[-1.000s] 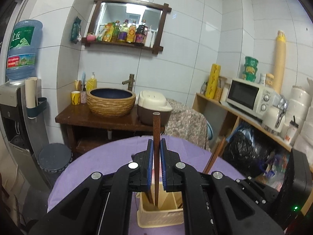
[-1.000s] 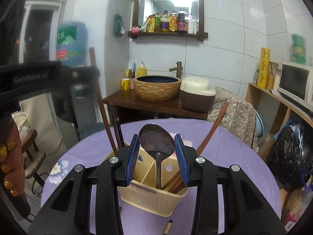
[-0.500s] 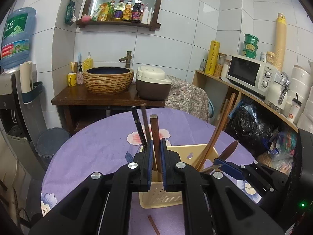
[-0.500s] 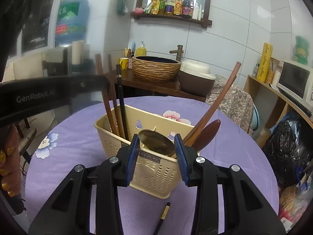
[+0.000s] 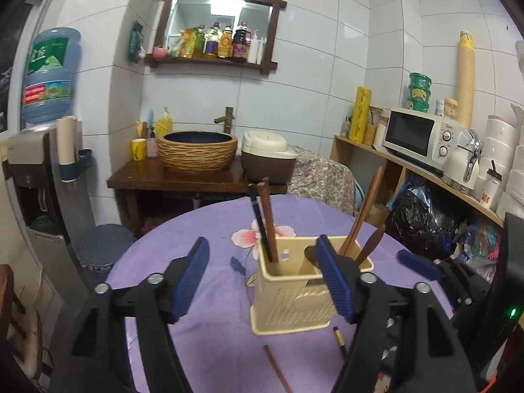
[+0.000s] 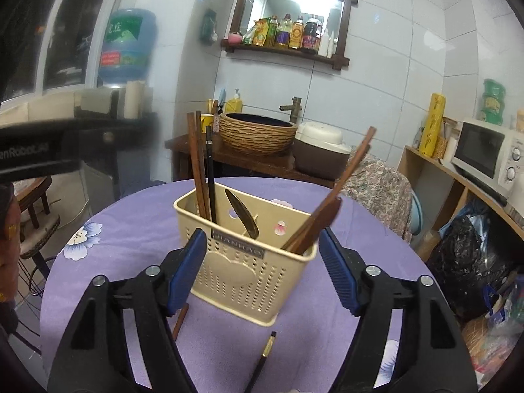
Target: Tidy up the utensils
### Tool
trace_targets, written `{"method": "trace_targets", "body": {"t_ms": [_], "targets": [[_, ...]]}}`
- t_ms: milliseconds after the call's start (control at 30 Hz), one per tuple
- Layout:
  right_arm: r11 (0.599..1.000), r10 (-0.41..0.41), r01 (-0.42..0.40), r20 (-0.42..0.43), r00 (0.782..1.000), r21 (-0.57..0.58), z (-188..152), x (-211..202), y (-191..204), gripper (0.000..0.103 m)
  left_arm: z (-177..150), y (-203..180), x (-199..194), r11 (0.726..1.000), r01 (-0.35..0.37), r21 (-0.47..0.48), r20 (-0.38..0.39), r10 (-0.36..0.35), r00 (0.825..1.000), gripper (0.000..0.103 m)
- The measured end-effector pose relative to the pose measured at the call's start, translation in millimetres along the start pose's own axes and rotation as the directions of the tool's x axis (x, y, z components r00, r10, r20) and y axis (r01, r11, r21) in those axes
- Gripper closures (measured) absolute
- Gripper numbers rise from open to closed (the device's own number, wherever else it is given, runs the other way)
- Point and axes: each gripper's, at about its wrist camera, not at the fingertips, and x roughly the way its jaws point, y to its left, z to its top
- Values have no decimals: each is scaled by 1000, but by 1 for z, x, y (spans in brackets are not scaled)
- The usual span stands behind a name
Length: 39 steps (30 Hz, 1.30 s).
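A cream perforated utensil basket [image 6: 242, 271] [image 5: 291, 304] stands on the round purple table [image 6: 131, 229]. Brown and black chopsticks [image 6: 201, 167] [image 5: 267, 219] stand in its left compartment, a metal spoon [image 6: 244, 216] in the middle, wooden utensils [image 6: 330, 203] [image 5: 363, 216] lean out on the right. My left gripper [image 5: 267, 276] is open and empty, in front of the basket. My right gripper [image 6: 263, 268] is open and empty, its jaws either side of the basket. A black chopstick [image 6: 263, 357] [image 5: 339, 340] and a brown chopstick [image 6: 180, 321] [image 5: 276, 370] lie on the table.
Behind the table stands a wooden stand with a woven basin [image 5: 199, 150] and a rice cooker [image 5: 267, 160]. A water dispenser [image 5: 42, 170] is at the left. A shelf with a microwave [image 5: 417, 140] runs along the right wall. A bin [image 5: 104, 245] stands on the floor.
My left gripper let go of the brown chopstick into the basket and opened wide. My right gripper released the spoon into the basket and opened. Both drew back.
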Motion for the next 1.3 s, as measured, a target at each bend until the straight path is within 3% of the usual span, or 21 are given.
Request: {"method": "trace_targets", "body": {"t_ms": [67,133,300,600,767,867,967,1100,1200,1300], "targets": [[1000,-24,24,-9,1000,8,-7,-13,-2,27,-13,5,-11,1000,-15,2,-8,15,1000,22],[999,-37,38,-30,999,32,-15,-22,-6,17,-26,7,-17,999,-31,11,-33,32,999,17],[992,-7,26,-160,987,119,-48,-33,-16,17,-64,8,-21,997,-68,45,-115,73,991,9],[985,52,20,-408,912,170,-131,-25,-5,17,-142,20,-18,983,-165,76,-289,180,940,7],[979,73,24,-458,886,203,-157,-29,6,17,-165,24,-21,983,-174,58,-344,184,921,6],[977,74,32,-472,878,213,-165,-27,10,18,-168,21,-21,985,-162,51,-352,170,920,6],[977,77,32,-490,869,211,-170,-22,16,38,-168,13,-21,987,-151,59,-350,162,923,6],[975,73,37,-476,876,219,-171,-23,16,58,-171,5,-18,989,-137,63,-356,150,922,6],[978,75,30,-475,877,208,-171,-24,13,82,-173,1,-16,991,-126,55,-366,137,920,6],[976,69,40,-479,875,213,-174,-29,4,91,-175,-4,-16,993,-109,49,-372,120,921,6]]}}
